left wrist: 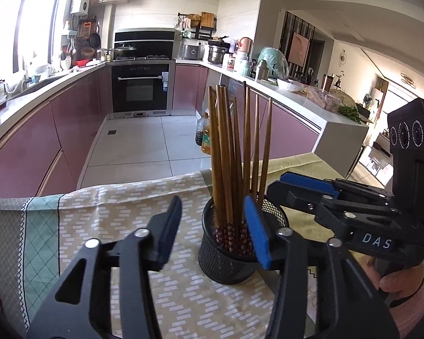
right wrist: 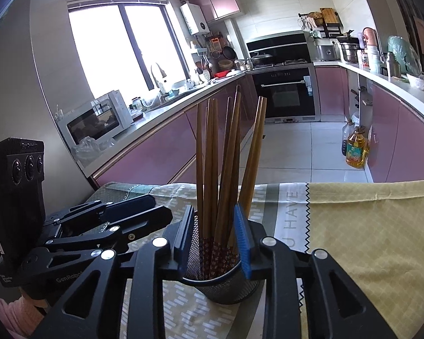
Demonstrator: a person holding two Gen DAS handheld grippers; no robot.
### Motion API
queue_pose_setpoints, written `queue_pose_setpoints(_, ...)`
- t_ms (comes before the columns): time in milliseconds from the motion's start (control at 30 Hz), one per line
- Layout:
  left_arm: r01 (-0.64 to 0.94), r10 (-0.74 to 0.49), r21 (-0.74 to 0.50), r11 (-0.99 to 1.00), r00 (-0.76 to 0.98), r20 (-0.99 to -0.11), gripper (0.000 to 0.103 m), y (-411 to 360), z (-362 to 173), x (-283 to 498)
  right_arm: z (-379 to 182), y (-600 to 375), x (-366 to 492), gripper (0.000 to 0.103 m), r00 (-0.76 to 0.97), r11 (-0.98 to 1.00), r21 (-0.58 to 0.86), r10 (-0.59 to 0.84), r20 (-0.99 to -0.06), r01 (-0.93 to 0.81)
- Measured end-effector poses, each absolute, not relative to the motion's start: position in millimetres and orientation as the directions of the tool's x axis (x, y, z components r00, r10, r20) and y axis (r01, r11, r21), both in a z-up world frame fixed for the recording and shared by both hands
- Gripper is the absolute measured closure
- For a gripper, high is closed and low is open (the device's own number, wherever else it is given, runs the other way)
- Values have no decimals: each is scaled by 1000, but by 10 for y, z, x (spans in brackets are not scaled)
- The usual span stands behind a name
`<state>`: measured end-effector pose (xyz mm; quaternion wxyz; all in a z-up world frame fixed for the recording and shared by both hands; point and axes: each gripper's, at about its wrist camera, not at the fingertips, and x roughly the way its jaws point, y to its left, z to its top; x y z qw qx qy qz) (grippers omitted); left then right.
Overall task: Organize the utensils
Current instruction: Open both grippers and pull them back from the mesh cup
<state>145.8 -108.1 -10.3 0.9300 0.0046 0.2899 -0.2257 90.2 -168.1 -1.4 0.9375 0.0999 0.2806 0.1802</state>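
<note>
Both grippers flank the mesh holder [right wrist: 223, 279]: right gripper [right wrist: 215, 243] clamps its rim, left gripper [left wrist: 216, 231] gapes beside; chopsticks [right wrist: 220, 169] stand upright.

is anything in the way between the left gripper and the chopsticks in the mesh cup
Only the mesh cup itself: its wall rings the chopsticks' patterned lower ends, and the right gripper straddles the cup. Above the rim the sticks stand bare, and the left gripper, open, sits just beside them.
</note>
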Motion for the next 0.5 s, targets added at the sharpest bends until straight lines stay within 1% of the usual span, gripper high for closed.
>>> queue_pose_setpoints(33, 410, -405, -112, 905, 750, -524, 44, -1040, -98, 1401, -4, -1678, 850, 54, 790, 920, 277, 382, -480, -277)
queue_pose_setpoints(67, 405, -399, -107, 908, 762, -510, 37, -1004, -97, 1349, 8, -1671, 780, 50, 806, 927, 260, 366, -466, -271)
queue_pose_setpoints(100, 397, -393, -103, 912, 774, -497, 26, -966, -94, 1293, 14, -1657, 727, 44, 817, 933, 241, 351, -457, -266)
queue_pose_setpoints(133, 380, -377, -95, 920, 793, -478, 20, -920, -94, 1229, 19, -1641, 672, 40, 829, 941, 218, 332, -450, -258)
queue_pose_setpoints(167, 370, -367, -88, 925, 807, -463, 13, -888, -88, 1174, 19, -1631, 617, 36, 842, 948, 202, 311, -441, -245)
queue_pose_setpoints(200, 362, -357, -78, 929, 820, -448, 10, -854, -87, 1111, 15, -1633, 571, 23, 854, 953, 194, 296, -427, -233)
queue_pose_setpoints(233, 353, -346, -68, 933, 831, -435, 9, -818, -89, 1063, 9, -1636, 513, 12, 870, 958, 187, 276, -408, -216)
queue_pose_setpoints(267, 333, -323, -52, 942, 850, -417, 5, -775, -99, 999, 4, -1630, 461, 9, 882, 963, 179, 259, -394, -203)
queue_pose_setpoints(300, 314, -302, -39, 949, 865, -401, 6, -737, -100, 943, -7, -1625, 421, 7, 887, 966, 171, 248, -388, -195)
queue_pose_setpoints(500, 228, -228, -43, 973, 906, -356, 6, -461, -136, 698, -72, -1567, 239, 7, 909, 976, 137, 207, -361, -168)
